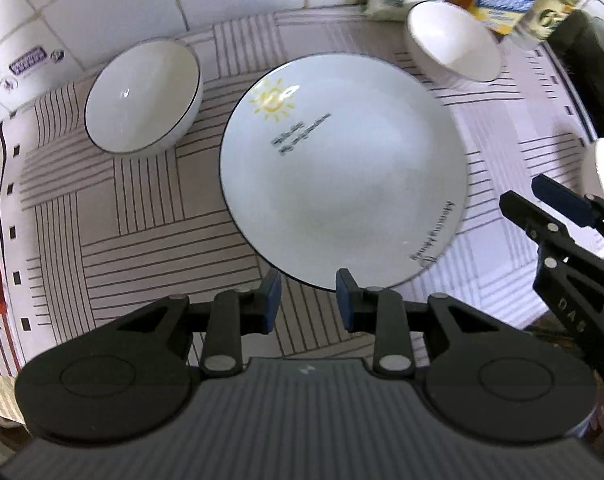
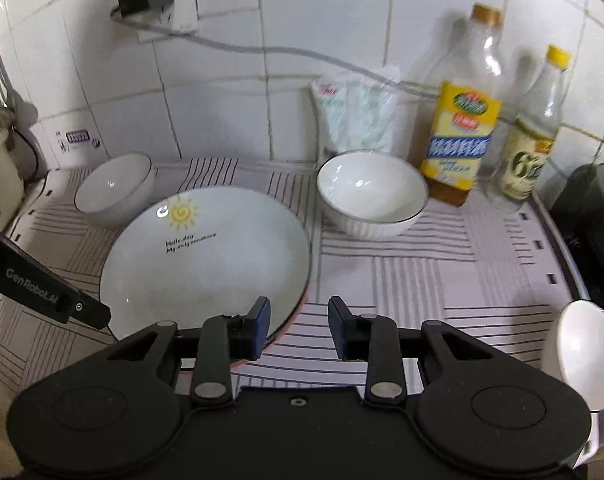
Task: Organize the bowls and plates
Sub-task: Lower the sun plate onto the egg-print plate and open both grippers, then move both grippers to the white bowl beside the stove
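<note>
Three bowls and one plate [image 1: 342, 168] lie spread on the striped mat [image 1: 142, 220] that covers the desk — nothing is stacked yet, so by my reading the sorting has hardly begun. The plate sits in the middle, flat, its sun print turned toward the tiled wall [image 2: 322, 20]. A dark-rimmed bowl [image 1: 142, 98] stands to its left, near but apart from it; a ribbed bowl [image 2: 372, 194] stands behind it to the right, just in front of the oil bottle [image 2: 462, 120] and a smaller bottle [image 2: 534, 136]. A third bowl [image 2: 586, 352] stands at the right edge of the mat, partly cut off in both views, so I cannot tell how it sits.

The left gripper [image 1: 308, 300] hangs at the plate's near rim with its jaws parted to a middling gap and nothing between them; one blue pad [image 1: 344, 300] overlaps the rim in the picture, though whether it touches I cannot say. The right gripper [image 2: 298, 328] is just to the right of that same rim, jaws likewise apart and empty, one pad [image 2: 260, 328] lying over the plate's edge in its view.

Both tools being low and at the near edge suggests the plate is the first target — a thin rim is the only part such jaws could pinch. A sensible order would be plate as base, bowls nested elsewhere. The glazed rim may slip, and the bottles crowd the ribbed bowl.
</note>
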A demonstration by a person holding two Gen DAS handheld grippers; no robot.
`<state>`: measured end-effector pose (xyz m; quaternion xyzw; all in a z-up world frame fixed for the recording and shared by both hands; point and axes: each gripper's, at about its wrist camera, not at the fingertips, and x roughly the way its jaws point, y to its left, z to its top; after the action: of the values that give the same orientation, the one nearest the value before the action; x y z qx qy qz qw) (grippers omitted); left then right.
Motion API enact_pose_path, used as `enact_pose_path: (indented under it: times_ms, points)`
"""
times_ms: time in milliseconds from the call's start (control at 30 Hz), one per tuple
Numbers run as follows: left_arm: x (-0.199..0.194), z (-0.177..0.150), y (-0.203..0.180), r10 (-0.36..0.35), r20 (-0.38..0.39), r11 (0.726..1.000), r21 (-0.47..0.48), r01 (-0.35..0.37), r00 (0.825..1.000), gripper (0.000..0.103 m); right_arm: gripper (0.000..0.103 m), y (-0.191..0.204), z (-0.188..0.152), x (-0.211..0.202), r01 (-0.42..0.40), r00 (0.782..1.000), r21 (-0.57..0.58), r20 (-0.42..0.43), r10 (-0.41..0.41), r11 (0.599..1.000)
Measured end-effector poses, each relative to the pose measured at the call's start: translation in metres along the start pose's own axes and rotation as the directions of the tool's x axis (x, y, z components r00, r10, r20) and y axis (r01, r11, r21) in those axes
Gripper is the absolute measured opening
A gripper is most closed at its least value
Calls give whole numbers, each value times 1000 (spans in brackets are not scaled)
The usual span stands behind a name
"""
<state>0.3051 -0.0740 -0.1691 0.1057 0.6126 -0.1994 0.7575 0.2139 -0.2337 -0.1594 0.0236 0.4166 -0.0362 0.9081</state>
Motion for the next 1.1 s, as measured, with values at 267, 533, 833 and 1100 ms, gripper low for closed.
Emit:
enact_pose_path:
  times_ms: [267,533,833,1100]
  points:
    - [-38,-10,-28,-13,21,1000,27,13,1000,41,44,-27,4,-49,-9,999,-15,53,9,1000]
    - [-73,-34,-65,10,56,999,30,-12,998,52,51,-55,0,-98,-34,995,-81,94,41,996]
    - [-99,-57,-109,48,112,998,45,-54,992,68,65,-86,-19,-141,-52,988,-136,138,71,989]
    - [-102,-62,-153,52,132,994,88,-63,990,86,75,-122,-48,-156,-39,986,-108,156,55,993]
